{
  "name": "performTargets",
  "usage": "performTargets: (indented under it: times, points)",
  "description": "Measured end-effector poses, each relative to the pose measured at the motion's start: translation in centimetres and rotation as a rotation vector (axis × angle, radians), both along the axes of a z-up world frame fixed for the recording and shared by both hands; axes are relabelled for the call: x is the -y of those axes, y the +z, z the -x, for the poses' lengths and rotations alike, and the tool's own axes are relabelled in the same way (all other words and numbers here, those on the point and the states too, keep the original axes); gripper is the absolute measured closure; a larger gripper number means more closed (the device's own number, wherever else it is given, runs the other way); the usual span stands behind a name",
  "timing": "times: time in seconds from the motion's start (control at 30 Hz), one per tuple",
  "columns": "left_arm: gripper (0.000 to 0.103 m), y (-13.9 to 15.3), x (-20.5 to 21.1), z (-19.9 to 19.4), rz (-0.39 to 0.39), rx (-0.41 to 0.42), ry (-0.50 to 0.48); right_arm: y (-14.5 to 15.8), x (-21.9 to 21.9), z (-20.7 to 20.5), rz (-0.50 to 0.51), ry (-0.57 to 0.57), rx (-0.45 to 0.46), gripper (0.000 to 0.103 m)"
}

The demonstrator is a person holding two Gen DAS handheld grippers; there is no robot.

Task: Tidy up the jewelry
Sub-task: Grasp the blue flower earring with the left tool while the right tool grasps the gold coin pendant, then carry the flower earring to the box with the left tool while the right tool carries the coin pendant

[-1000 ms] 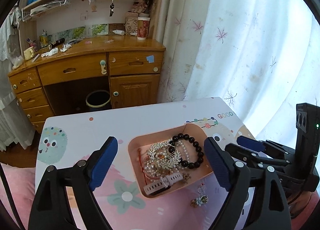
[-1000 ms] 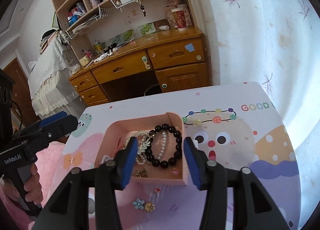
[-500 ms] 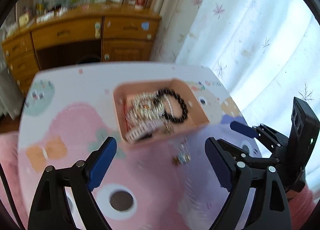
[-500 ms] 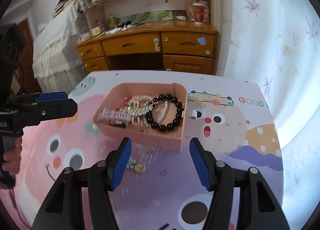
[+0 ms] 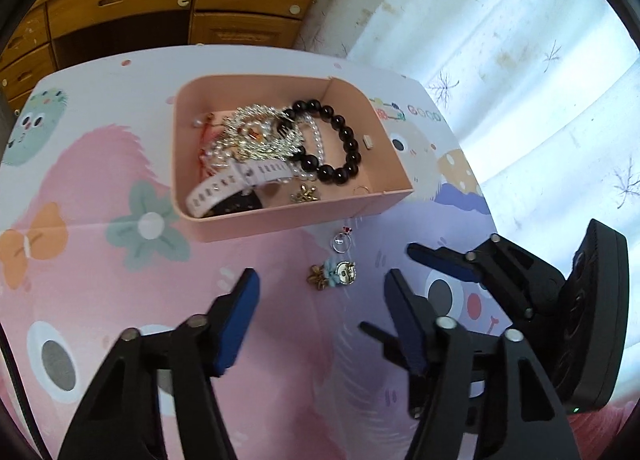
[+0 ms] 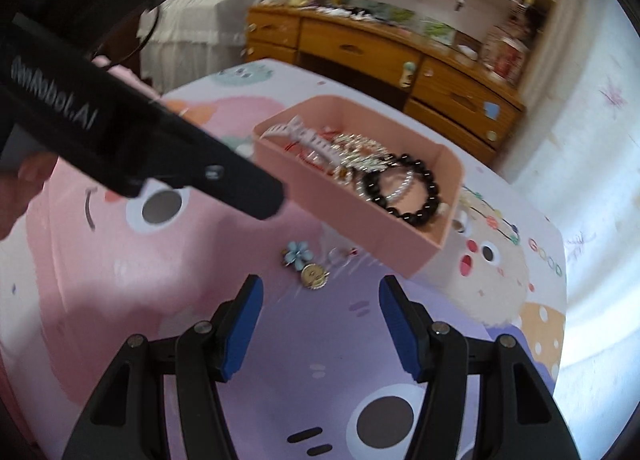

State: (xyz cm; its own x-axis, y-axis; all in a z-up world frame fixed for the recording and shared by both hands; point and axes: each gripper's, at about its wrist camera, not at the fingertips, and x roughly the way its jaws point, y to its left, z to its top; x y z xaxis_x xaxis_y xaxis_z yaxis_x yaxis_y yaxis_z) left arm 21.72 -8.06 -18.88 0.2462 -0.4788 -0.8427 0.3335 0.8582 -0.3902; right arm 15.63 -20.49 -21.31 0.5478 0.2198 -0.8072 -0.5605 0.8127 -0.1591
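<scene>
A pink tray point(image 5: 280, 222) point(image 6: 352, 202) on the cartoon table cover holds a black bead bracelet point(image 5: 340, 140) point(image 6: 404, 184), pearl strands, a silver leaf brooch point(image 5: 264, 132) and a white watch strap point(image 5: 236, 182). In front of it on the cover lie a blue flower charm cluster point(image 5: 334, 274) point(image 6: 304, 260) and a small ring point(image 5: 342, 242). My left gripper point(image 5: 322, 316) is open and empty just in front of the charms. My right gripper point(image 6: 320, 320) is open and empty, also just short of them; it shows in the left wrist view point(image 5: 440, 264).
A wooden desk with drawers point(image 5: 168, 0) point(image 6: 380, 48) stands beyond the table. White curtains point(image 5: 500, 40) hang at the right. The left gripper's body point(image 6: 140, 140) crosses the left of the right wrist view.
Both grippers have pulled back and tilted down from the tray to hover above the loose charms in front of it. The tray and its jewelry have not moved.
</scene>
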Motion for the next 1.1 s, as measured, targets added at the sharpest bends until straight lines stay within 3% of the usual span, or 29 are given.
performTargets:
  times: [0.07,0.27,0.47,0.53,0.63,1.1]
  points:
    - [0.051,-0.7,0.9,-0.2,-0.017,-0.010,-0.009,-0.7,0.1,-0.4,-0.007,0.012,-0.013,0.043]
    - [0.057,-2.5,2.7,-1.1,-0.028,-0.052,-0.008,-1.8,0.8,-1.3,-0.063,0.026,-0.039,0.063]
    - [0.073,-3.4,3.7,-1.5,-0.053,-0.073,-0.011,-2.5,1.1,-2.0,-0.089,0.041,-0.060,0.073]
    - [0.087,-3.7,3.8,-1.7,-0.055,-0.078,-0.008,-2.6,1.0,-2.0,-0.092,0.060,-0.060,0.074]
    - [0.095,-3.8,3.6,-1.7,-0.060,-0.086,0.001,-2.6,0.9,-2.1,-0.100,0.075,-0.067,0.076]
    - [0.098,-1.6,2.0,-1.4,-0.029,-0.007,0.049,-2.6,0.9,-2.8,-0.115,0.076,-0.083,0.084]
